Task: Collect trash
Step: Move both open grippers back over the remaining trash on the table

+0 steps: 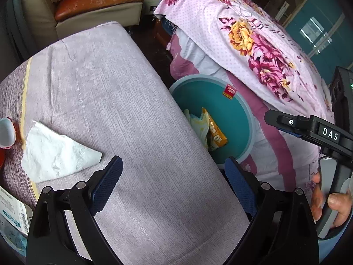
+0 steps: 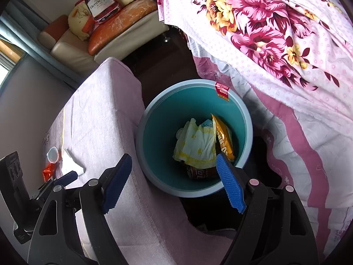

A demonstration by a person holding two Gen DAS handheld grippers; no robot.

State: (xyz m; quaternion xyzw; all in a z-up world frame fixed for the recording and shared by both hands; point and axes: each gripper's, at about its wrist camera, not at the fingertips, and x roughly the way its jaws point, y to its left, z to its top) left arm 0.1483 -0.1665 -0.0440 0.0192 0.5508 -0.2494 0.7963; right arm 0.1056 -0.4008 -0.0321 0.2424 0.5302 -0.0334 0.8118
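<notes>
1. Soft white paper: the tissue [image 1: 56,152] lies crumpled flat on the cloth-covered table [image 1: 123,101], near its left edge, just beside a cap [image 1: 6,133] and a red wrapper [image 2: 48,172].
2. It looks light, limp and easily torn; a pinch on a raised fold or the free corner should lift it, and it will likely droop once up.
3. Its shape is roughly a wedge, long axis across the table, the pointed corner aimed at the left gripper [image 1: 174,185].
4. The left gripper has its jaws released wide over bare cloth, with nothing between them.
5. The right gripper [image 2: 176,183] hangs over the teal bin [image 2: 247,137] past the table's right edge, jaws parted and empty; wrappers and paper [image 2: 196,148] already lie in the bin.
</notes>
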